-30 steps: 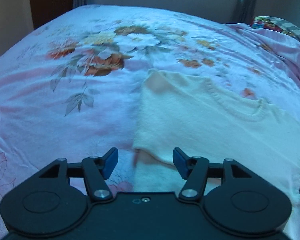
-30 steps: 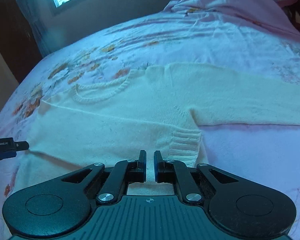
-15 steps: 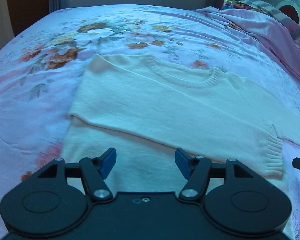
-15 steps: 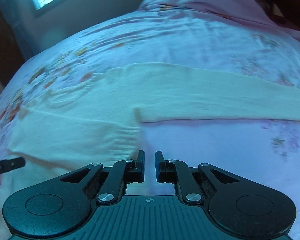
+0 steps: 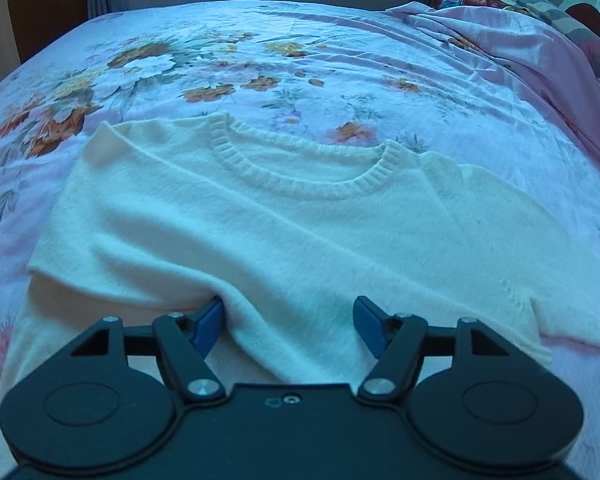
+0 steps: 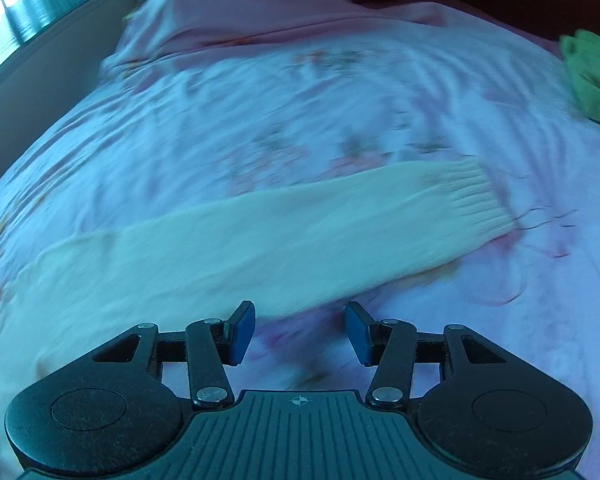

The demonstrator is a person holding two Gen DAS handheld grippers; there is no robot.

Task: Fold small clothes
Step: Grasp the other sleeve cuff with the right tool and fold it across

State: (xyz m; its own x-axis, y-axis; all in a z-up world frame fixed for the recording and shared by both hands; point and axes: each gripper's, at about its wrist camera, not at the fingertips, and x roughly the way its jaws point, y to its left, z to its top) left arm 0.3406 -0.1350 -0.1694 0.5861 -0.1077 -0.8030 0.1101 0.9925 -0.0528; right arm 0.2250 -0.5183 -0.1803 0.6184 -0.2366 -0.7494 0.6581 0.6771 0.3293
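Step in hand: folding sleeves. Left gripper [image 5: 287,326] wide, over the folded sleeve [image 5: 300,280]. Right gripper [image 6: 300,330] wide, empty; next, grasp the outstretched sleeve [image 6: 300,236], frame centre.

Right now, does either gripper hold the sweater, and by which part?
Neither. Both grippers, left and right, have jaws open above the sweater; nothing is gripped.
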